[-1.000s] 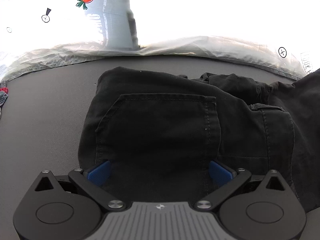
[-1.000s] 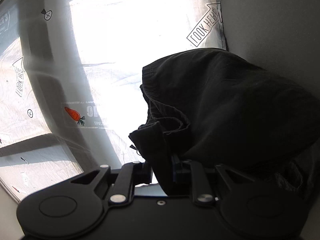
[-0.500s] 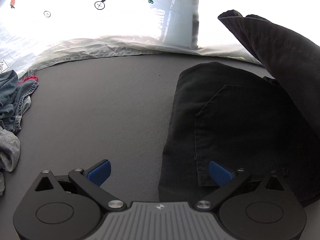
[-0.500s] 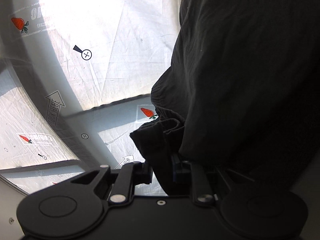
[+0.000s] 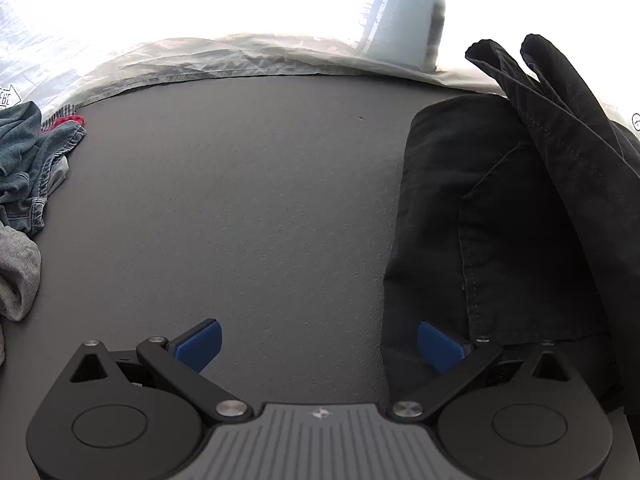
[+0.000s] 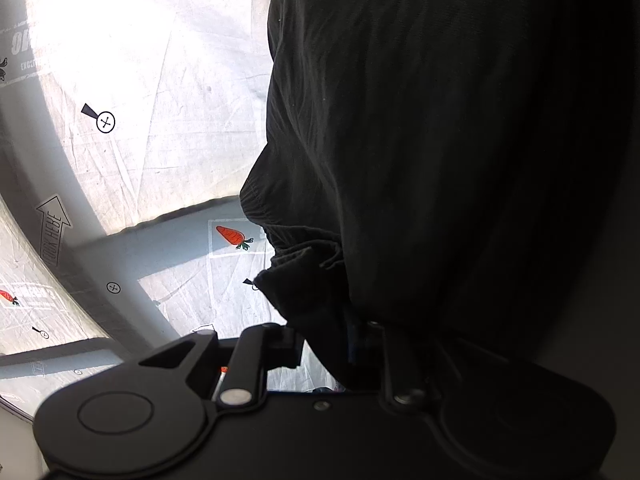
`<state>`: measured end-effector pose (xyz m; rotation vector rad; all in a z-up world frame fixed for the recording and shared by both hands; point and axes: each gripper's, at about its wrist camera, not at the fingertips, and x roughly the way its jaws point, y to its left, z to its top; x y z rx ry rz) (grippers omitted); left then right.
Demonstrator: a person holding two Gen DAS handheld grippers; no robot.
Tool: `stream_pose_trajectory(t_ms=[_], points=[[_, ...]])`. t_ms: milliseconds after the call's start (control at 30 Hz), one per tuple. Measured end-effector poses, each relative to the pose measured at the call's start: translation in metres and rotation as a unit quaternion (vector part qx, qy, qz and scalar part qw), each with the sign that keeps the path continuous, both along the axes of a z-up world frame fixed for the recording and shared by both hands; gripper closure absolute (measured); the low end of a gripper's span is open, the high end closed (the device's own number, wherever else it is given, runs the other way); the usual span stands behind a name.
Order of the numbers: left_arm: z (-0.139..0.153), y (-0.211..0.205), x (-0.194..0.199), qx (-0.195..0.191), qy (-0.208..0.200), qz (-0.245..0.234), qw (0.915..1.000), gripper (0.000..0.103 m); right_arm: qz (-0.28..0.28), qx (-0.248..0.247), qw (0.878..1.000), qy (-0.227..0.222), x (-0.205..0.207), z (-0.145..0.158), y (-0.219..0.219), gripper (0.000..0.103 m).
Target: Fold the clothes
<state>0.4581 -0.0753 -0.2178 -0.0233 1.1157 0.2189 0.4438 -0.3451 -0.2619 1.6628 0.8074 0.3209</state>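
Dark grey tabletop (image 5: pixel 248 208), backlit white carrot-printed sheeting (image 6: pixel 132 60) glaring behind.

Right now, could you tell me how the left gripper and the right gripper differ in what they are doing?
The left gripper has its jaws spread wide with nothing held between them, while the right gripper has its jaws closed on a bunched fold of the black trousers. The left gripper looks down on the dark table; the right gripper holds its cloth lifted against the bright backdrop. Both are black two-finger tools.
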Motion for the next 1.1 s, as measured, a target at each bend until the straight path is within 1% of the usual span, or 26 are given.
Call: stream_pose_trajectory(t_ms=[100,167,233,300,333,367,433,467,500,533,567,600,633,700,733,800,833,867,900,967,1033,1100], points=[[0.004,0.003,-0.001,0.0,-0.005,0.005,1.0,0.0,0.009,-0.021,1.0,-0.008,0.001,0.013,-0.001,0.078],[0.007,0.005,-0.002,0.0,-0.009,0.01,0.9999,0.0,0.016,-0.042,0.999,-0.014,0.002,0.022,0.001,0.073],[0.01,0.008,-0.004,0.002,-0.012,0.015,0.9998,0.0,0.022,-0.062,0.998,-0.021,0.002,0.029,0.004,0.073],[0.013,0.01,-0.005,0.003,-0.015,0.019,0.9997,0.0,0.015,-0.042,0.999,-0.018,0.001,0.027,0.002,0.066],[0.015,0.011,-0.006,0.003,-0.017,0.021,0.9996,0.0,0.012,-0.032,0.999,-0.017,0.0,0.026,0.002,0.06],[0.016,0.011,-0.007,0.003,-0.017,0.022,0.9996,0.0,0.009,-0.023,1.0,-0.016,-0.001,0.025,0.001,0.057],[0.018,0.012,-0.009,0.002,-0.02,0.023,0.9995,0.0,0.01,-0.025,1.0,-0.016,-0.002,0.027,0.003,0.056],[0.019,0.012,-0.01,0.003,-0.021,0.023,0.9995,0.0,0.009,-0.022,1.0,-0.017,-0.006,0.026,0.0,0.052],[0.021,0.011,-0.011,0.003,-0.023,0.024,0.9995,0.0,0.013,-0.012,1.0,-0.016,-0.005,0.023,0.003,0.048],[0.022,0.011,-0.012,0.002,-0.024,0.024,0.9994,0.0,0.028,0.01,0.999,-0.014,-0.005,0.022,0.008,0.038],[0.023,0.011,-0.013,0.001,-0.025,0.024,0.9994,0.0,0.043,0.029,0.999,-0.012,-0.005,0.021,0.012,0.031],[0.024,0.011,-0.015,0.0,-0.027,0.024,0.9993,0.0,0.061,0.025,0.998,-0.009,-0.006,0.024,0.019,0.032],[0.024,0.012,-0.016,0.0,-0.028,0.025,0.9993,0.0,0.073,-0.005,0.997,-0.01,-0.007,0.03,0.026,0.036],[0.026,0.012,-0.019,0.0,-0.032,0.026,0.9992,0.0,0.1,-0.044,0.994,-0.024,-0.007,0.039,0.036,0.04],[0.027,0.012,-0.02,-0.001,-0.034,0.026,0.9991,0.0,0.108,-0.043,0.993,-0.026,-0.006,0.04,0.039,0.045],[0.03,0.011,-0.024,-0.004,-0.038,0.024,0.999,0.0,0.097,-0.045,0.994,-0.03,-0.004,0.043,0.035,0.05],[0.031,0.01,-0.025,-0.004,-0.04,0.02,0.999,0.0,0.092,-0.048,0.994,-0.033,-0.002,0.045,0.033,0.055],[0.032,0.008,-0.026,-0.004,-0.042,0.017,0.999,0.0,0.086,-0.06,0.994,-0.038,0.003,0.051,0.029,0.059],[0.033,0.005,-0.026,-0.005,-0.043,0.013,0.999,0.0,0.076,-0.07,0.994,-0.042,0.005,0.054,0.022,0.06],[0.032,-0.001,-0.024,-0.007,-0.041,0.007,0.9991,0.0,0.056,-0.091,0.993,-0.048,0.01,0.059,0.008,0.066],[0.03,-0.008,-0.021,-0.009,-0.037,0.001,0.9993,0.0,0.035,-0.111,0.992,-0.051,0.014,0.063,-0.007,0.067],[0.026,-0.015,-0.017,-0.01,-0.031,-0.007,0.9994,0.0,0.01,-0.125,0.991,-0.05,0.018,0.059,-0.026,0.067]])
